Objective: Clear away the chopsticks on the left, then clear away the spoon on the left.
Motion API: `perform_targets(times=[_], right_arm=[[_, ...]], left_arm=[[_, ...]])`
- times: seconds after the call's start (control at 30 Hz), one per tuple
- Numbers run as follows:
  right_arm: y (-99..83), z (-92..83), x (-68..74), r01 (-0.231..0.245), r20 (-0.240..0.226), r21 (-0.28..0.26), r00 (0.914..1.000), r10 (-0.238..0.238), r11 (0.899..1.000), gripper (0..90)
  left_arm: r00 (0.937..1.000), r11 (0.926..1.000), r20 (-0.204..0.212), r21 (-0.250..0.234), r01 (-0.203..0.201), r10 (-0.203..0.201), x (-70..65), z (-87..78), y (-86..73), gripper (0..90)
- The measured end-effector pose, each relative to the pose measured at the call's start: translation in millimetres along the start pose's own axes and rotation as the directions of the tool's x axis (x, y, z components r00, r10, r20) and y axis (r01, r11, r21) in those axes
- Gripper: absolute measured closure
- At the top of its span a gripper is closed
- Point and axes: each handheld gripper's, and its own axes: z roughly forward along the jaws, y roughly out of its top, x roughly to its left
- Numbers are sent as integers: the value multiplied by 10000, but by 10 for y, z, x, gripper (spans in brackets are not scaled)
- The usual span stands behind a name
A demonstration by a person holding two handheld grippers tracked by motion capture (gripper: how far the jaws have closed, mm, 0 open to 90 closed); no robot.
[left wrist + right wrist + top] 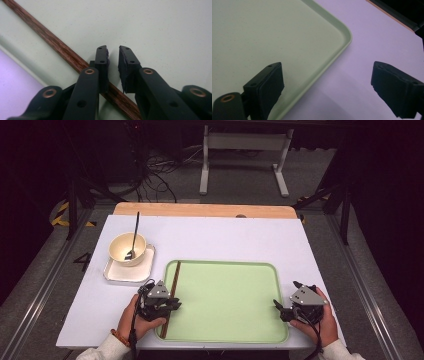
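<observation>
Chopstick [62,51]: on tray [230,295], under left gripper [113,53], jaws narrow gap, pads clear of it. Right gripper [327,82]: wide, empty, straddling tray rim. Bowl [127,248], spoon [134,237]: untouched, off tray.

Left gripper [172,305]: black angular body, grey three-cornered top plate, black cable trailing along wrist. Right gripper [279,308]: same build. Jaws matte black, flat arms with copper-coloured rivets, small screw holes, dark rubbery pads [125,66]. Cream sleeves; orange band on left wrist.
</observation>
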Motion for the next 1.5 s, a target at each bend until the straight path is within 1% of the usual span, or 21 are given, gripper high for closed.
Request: perform_targets(times=[0.1,0.17,0.27,0.33,0.4,0.43,0.57,0.63,0.7,0.77,0.83,0.93,1.0,1.1,1.13,1.17,1.27,1.33,1.37,1.4,1.5], right_arm=[[-3,-11,3,-131,-120,18,9998,131,9999,115],[-8,-18,-7,-164,-116,1,9998,164,9999,115],[-6,-28,-20,-254,-148,-54,9996,253,9997,115],[-3,-24,-23,-228,-303,-4,9993,228,9997,113],[8,-25,-14,-186,-578,52,9982,189,9998,110],[14,-28,-2,-110,-588,48,9982,113,9999,110],[40,-46,30,16,-699,0,9976,-16,10000,109],[50,-61,25,52,-662,-47,9978,-55,10000,109],[55,-80,14,-6,-654,-119,9979,-1,9999,108],[60,-97,3,-55,-611,-201,9981,43,9998,108],[64,-111,-6,-84,-598,-256,9982,68,9996,109],[84,-108,-12,-66,-564,-328,9984,47,9994,109],[103,-103,-6,-41,-582,-374,9983,19,9993,109],[116,-91,3,7,-597,-425,9982,-33,9991,109],[117,-87,0,11,-619,-417,9981,-37,9991,109],[118,-85,-2,24,-622,-422,9981,-50,9991,109],[125,-80,-8,-1,-627,-469,9980,-29,9989,109],[133,-77,-8,-16,-634,-505,9980,-16,9987,109],[133,-74,-5,-25,-647,-524,9979,-9,9986,109],[133,-74,-5,-25,-647,-524,9979,-9,9986,109],[125,-47,-7,6,-716,-420,9974,-37,9991,109]], left_arm=[[9988,9992,-316,110,-375,378,-32,17,23,731],[9980,9984,-318,102,-549,552,-45,26,40,712],[9942,9955,-515,115,-943,947,-58,21,62,692],[9881,9911,-766,119,-1329,1335,-74,2,71,659],[9852,9881,-779,-66,-1534,1524,-88,-31,71,635],[9845,9871,-761,-171,-1594,1577,-96,-50,70,621],[9753,9789,-1005,-354,-2010,1966,-118,-125,76,543],[9669,9732,-1279,-365,-2271,2208,-130,-157,82,477],[9628,9700,-1382,-407,-2397,2321,-134,-177,86,434],[9626,9700,-1464,-517,-2375,2279,-136,-199,89,389],[9577,9695,-1780,-548,-2390,2260,-142,-219,85,313],[9533,9707,-2103,-579,-2334,2166,-135,-268,60,257],[9576,9730,-2087,-751,-2183,1988,-121,-311,42,218],[9575,9739,-2210,-885,-2089,1853,-82,-414,23,204],[9552,9737,-2301,-870,-2108,1862,-73,-437,21,206],[9498,9746,-2533,-794,-2095,1836,-45,-480,18,211],[9545,9767,-2594,-1139,-1818,1474,30,-583,6,213],[9531,9770,-2703,-1227,-1746,1364,60,-622,2,212],[9510,9769,-2871,-1410,-1607,1150,128,-701,-8,212],[9510,9769,-2871,-1410,-1607,1150,128,-701,-8,212],[9451,9763,-3186,-1706,-1328,729,253,-803,-33,210]])
